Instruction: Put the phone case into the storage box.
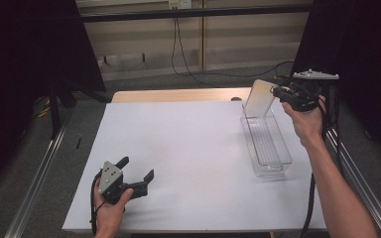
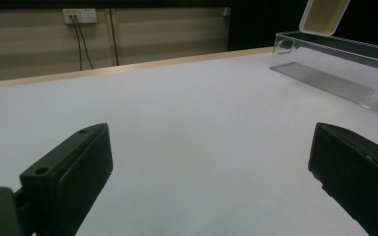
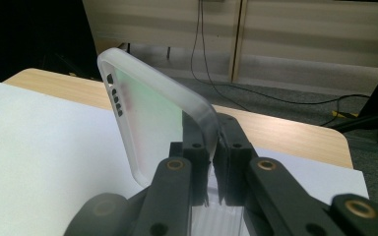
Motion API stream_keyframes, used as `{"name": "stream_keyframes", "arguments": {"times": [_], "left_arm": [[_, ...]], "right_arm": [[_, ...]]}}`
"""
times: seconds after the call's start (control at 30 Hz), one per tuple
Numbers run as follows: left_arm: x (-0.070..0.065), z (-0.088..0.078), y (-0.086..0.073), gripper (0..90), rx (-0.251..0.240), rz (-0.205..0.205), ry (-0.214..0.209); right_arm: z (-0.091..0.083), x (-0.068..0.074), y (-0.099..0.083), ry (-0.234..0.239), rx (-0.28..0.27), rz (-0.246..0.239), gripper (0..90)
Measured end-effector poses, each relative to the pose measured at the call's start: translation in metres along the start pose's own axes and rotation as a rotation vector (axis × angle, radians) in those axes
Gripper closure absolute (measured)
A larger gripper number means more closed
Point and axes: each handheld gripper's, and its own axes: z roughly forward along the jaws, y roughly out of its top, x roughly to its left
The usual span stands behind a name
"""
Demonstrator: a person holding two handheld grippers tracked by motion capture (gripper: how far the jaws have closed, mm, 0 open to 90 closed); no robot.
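Beside lid (image 1: pixel 259 97): clear bin (image 1: pixel 267 144) (open)

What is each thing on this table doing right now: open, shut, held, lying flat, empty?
Left gripper: open, nothing between the jaws, resting low at the table's near edge.
Right gripper: shut on the phone case.
Phone case: translucent, held up by one edge, tilted above the container's far end.
Clear container: lies lengthwise on the table, open-topped, looks empty.
Table: white-covered, bare across its middle.
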Motion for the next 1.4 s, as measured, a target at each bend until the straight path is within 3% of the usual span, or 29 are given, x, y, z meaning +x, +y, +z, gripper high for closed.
{"name": "stream_keyframes", "arguments": {"times": [0.9, 1.4], "left_arm": [[0.000, 0.000, 0.000, 2.8, 0.008, 0.022, 0.002], [0.002, 0.003, 0.001, 2.7, 0.011, 0.048, 0.013]], "right_arm": [[0.022, -0.011, -0.003, -0.044, 0.026, -0.064, 84.9], [0.050, -0.021, -0.013, -0.066, 0.083, -0.064, 84.9]]}}
